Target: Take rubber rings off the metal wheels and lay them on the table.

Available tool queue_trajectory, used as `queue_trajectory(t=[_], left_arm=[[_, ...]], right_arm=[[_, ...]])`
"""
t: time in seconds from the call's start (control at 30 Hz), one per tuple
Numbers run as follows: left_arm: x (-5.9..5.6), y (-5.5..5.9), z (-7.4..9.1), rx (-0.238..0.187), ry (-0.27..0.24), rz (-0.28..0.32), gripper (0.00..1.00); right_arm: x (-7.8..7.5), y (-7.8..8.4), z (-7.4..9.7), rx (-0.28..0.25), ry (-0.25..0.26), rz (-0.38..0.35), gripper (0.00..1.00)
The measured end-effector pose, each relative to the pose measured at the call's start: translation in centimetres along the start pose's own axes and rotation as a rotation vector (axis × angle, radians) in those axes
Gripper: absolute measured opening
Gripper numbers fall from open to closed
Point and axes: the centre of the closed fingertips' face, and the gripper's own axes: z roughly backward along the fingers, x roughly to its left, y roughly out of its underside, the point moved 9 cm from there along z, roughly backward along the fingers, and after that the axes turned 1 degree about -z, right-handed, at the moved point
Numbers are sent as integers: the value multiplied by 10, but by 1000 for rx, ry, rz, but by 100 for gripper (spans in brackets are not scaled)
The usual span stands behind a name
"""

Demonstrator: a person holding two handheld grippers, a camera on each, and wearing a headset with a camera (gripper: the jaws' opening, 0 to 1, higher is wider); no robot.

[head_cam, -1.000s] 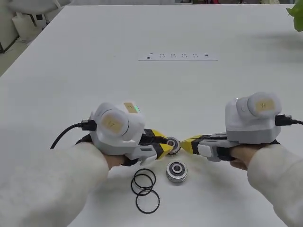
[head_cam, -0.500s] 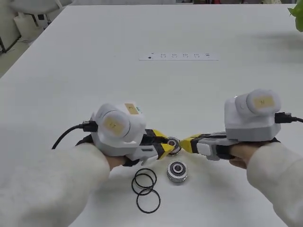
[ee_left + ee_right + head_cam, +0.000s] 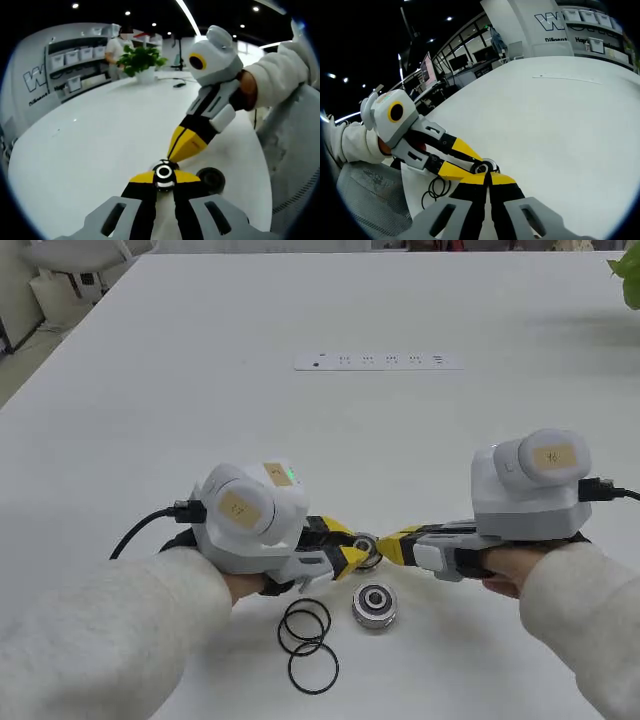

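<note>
Hardly anything is shifting since a second ago: the left gripper (image 3: pixel 348 550) is still pinching a raised wheel (image 3: pixel 365 546), and the right gripper (image 3: pixel 392 545), jaws pressed together, is working at its rim. Three rings (image 3: pixel 312 668) are already lying on the table (image 3: pixel 300 440) beside another wheel (image 3: pixel 374 603); the held wheel's ring is seemingly still pending.

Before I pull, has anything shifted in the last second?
Nothing visibly changed. The left gripper still clamps the wheel, with the right gripper shut at its edge. The second wheel and the rings lie where they were.
</note>
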Motion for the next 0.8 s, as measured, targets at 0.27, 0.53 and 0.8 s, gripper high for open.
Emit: queue_trajectory(t=[0.27, 0.53, 0.8], left_arm=[[-1, 0, 0, -2, 0, 1, 13], [-1, 0, 0, -3, -1, -3, 13], [-1, 0, 0, -3, -1, -5, 13]], right_arm=[[1, -1, 0, -2, -5, 1, 0], [1, -1, 0, -2, -6, 5, 0], [2, -2, 0, -2, -10, 16, 0]])
